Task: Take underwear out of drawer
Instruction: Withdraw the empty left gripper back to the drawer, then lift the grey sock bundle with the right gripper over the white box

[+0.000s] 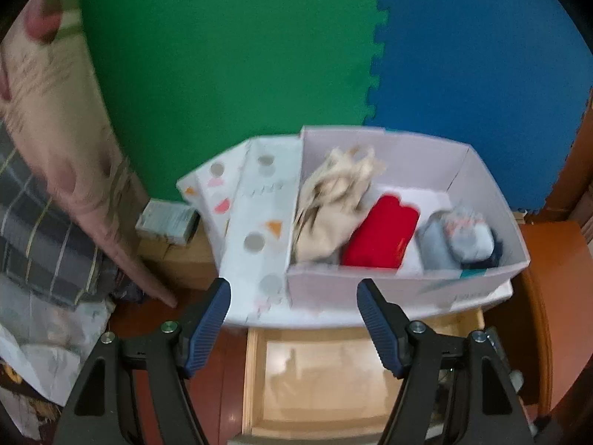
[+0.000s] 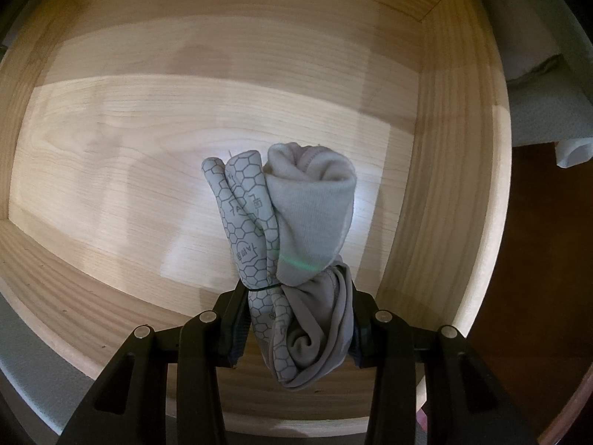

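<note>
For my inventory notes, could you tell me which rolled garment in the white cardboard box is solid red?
The red roll in the middle of the white cardboard box, between the beige bundle and the grey-blue patterned roll.

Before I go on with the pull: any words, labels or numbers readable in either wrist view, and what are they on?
None can be read for sure.
Rolled grey underwear in the right gripper: printed characters inside its honeycomb pattern, too small and warped to read.
White box: teal print on the front wall, blurred.
Patterned lid: faint line of lettering among dots and triangles, blurred.
Small packet beside it: printed label, blurred.
</note>
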The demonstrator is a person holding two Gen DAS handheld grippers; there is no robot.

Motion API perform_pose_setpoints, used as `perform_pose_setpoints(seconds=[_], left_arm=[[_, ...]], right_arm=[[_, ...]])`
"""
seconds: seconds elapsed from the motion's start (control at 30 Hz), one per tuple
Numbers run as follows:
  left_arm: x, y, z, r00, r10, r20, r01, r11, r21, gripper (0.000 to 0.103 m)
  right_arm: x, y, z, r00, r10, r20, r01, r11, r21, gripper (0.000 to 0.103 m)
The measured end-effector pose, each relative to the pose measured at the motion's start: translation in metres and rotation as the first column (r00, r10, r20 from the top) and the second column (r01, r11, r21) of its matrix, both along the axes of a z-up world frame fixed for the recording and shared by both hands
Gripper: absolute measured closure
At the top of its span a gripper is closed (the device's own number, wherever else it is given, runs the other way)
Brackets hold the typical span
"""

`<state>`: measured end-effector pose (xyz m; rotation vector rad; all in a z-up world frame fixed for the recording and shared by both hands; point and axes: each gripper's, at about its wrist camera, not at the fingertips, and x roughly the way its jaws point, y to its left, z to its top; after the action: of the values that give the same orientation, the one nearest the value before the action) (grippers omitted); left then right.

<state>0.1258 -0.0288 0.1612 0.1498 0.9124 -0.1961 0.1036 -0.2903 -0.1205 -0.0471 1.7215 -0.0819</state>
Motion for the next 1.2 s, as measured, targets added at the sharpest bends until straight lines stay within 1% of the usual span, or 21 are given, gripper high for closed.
perform_pose_setpoints(seconds=[0.17,0.2,0.33,0.47,0.7,0.77,0.9,1.0,1.13,1.2], left_arm=[[-0.023,0.027,-0.047,0.995,0.063,-0.074,-0.065,0.998,-0.016,0.03],[-0.028,0.033,-0.059,0.992,0.089,-0.09,-0.091,0.996,-0.022,0.03],[-0.04,0.045,-0.093,0.982,0.138,-0.131,-0.146,0.988,-0.053,0.03],[-0.051,0.045,-0.118,0.976,0.167,-0.139,-0.176,0.983,-0.057,0.03],[-0.067,0.025,-0.157,0.978,0.16,-0.136,-0.161,0.987,0.0,0.03],[-0.071,0.02,-0.165,0.979,0.154,-0.133,-0.154,0.988,0.012,0.03],[-0.079,0.012,-0.179,0.982,0.149,-0.116,-0.142,0.988,0.065,0.03],[-0.086,0.011,-0.171,0.988,0.15,-0.038,-0.147,0.987,0.062,0.03],[-0.086,0.011,-0.172,0.99,0.14,-0.027,-0.138,0.988,0.069,0.03],[-0.085,0.012,-0.173,0.991,0.128,-0.04,-0.126,0.991,0.054,0.03]], right_arm=[[0.001,0.007,-0.001,1.0,0.004,-0.002,-0.004,1.0,-0.01,0.064],[0.002,0.008,-0.001,1.0,0.005,-0.002,-0.005,1.0,-0.012,0.064],[0.001,0.012,-0.003,1.0,0.008,-0.001,-0.008,1.0,-0.018,0.064],[-0.001,0.017,-0.003,1.0,0.014,0.003,-0.014,1.0,-0.026,0.064],[-0.01,0.019,0.0,1.0,0.013,0.018,-0.012,1.0,-0.016,0.064],[-0.013,0.02,0.002,0.999,0.012,0.03,-0.012,1.0,-0.016,0.064],[-0.02,0.018,0.008,0.998,0.01,0.056,-0.009,1.0,-0.015,0.064],[-0.028,0.014,0.007,0.997,0.009,0.077,-0.008,1.0,-0.003,0.064],[-0.035,0.013,0.016,0.991,0.007,0.132,-0.009,1.0,0.008,0.064],[-0.042,0.015,0.021,0.986,0.014,0.164,-0.018,1.0,0.019,0.064]])
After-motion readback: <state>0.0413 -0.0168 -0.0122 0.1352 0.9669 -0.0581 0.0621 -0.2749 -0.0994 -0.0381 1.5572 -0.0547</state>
